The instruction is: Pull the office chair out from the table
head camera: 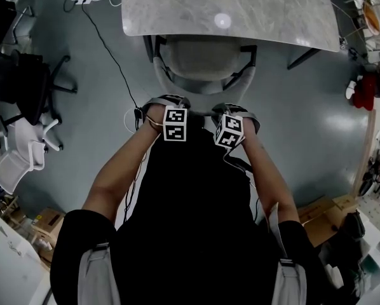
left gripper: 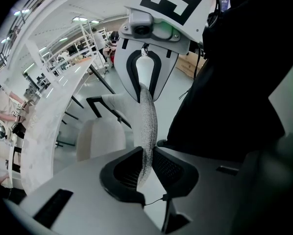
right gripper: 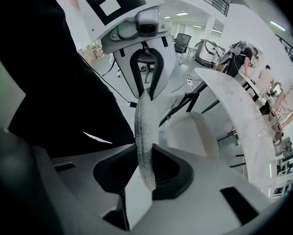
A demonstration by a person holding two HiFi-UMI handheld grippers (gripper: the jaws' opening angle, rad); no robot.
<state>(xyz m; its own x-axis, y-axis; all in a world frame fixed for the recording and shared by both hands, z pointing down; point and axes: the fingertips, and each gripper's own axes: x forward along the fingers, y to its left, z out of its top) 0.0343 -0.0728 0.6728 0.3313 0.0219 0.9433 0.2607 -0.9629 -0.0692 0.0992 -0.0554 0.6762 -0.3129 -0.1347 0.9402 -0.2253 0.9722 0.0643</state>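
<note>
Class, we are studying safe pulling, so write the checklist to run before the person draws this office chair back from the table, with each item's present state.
1. Left gripper shut on the backrest top edge: ok.
2. Right gripper shut on the same edge: ok.
3. Grippers spaced apart along that edge: ok.
4. Seat out from under the table: not ok, its front meets the table's edge.
5. Floor cable clear of the castors: cannot tell, castors hidden.
</note>
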